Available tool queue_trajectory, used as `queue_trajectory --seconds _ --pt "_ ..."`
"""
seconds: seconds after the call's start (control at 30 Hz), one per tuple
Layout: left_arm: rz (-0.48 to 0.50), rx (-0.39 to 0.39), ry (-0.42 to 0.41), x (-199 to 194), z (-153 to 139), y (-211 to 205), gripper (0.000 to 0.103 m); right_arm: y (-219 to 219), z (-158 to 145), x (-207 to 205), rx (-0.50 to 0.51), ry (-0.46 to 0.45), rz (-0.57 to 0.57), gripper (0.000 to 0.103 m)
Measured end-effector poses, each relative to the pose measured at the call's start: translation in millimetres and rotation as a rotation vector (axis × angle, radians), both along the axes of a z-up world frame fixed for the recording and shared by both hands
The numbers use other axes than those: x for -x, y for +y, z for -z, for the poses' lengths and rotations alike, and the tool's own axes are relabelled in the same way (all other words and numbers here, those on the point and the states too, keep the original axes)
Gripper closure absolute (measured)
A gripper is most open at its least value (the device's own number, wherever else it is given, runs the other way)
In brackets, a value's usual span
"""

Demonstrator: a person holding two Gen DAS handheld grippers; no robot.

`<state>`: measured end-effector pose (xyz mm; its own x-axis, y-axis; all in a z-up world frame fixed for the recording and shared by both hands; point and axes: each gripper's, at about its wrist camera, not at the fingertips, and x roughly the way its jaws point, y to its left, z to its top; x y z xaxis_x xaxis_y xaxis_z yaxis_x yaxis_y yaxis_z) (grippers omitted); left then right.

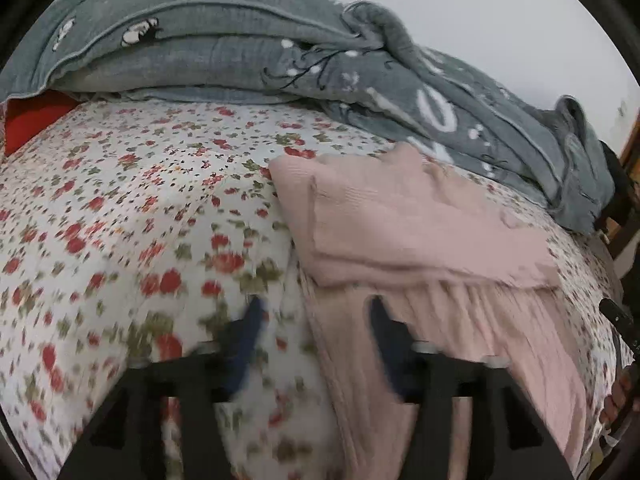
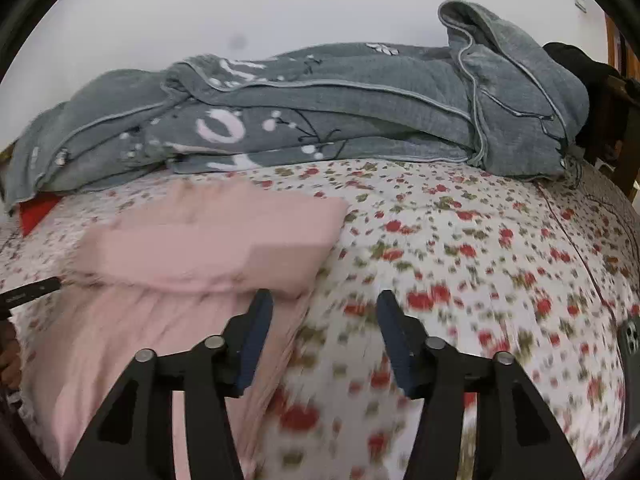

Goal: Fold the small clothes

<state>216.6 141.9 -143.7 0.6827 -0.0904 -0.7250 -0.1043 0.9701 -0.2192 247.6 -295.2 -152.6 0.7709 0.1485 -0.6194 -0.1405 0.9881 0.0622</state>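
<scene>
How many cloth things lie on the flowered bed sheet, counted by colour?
Pink: 1, the partly folded garment
Grey: 1, the bunched blanket
Red: 1, a cloth half hidden under the blanket
Total: 3

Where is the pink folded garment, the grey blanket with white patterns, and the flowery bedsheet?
pink folded garment [image 1: 408, 216]: left wrist view, on its folded top layer.
grey blanket with white patterns [image 2: 320, 96]: right wrist view, on its upper folds.
flowery bedsheet [image 2: 480, 248]: right wrist view, on a bare patch right of the garment.
</scene>
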Motion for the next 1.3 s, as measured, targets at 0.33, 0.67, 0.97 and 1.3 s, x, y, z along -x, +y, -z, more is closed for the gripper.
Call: queue_trajectory --seconds 0.33,0.67,0.97,1.3 --pt "0.012 -0.038 -0.066 97.4 -5.7 -25.0 0.035 10.6 3.2 103.3 -0.032 0.005 -0.048 0.049" --pt "0.057 -0.096 -0.023 166.4 25.4 -44.8 0.035 33.8 52.4 179.5 -0.039 0.075 -0.125 0.049" --pt "0.068 -0.168 -0.001 167.3 49.3 -71.0 0.043 55.5 90.5 181.5 -0.031 0.119 -0.128 0.052" --pt "0.103 -0.056 -0.057 186.8 24.5 -29.1 0.094 8.1 53.6 204.3 -0.132 -0.051 -0.104 0.099"
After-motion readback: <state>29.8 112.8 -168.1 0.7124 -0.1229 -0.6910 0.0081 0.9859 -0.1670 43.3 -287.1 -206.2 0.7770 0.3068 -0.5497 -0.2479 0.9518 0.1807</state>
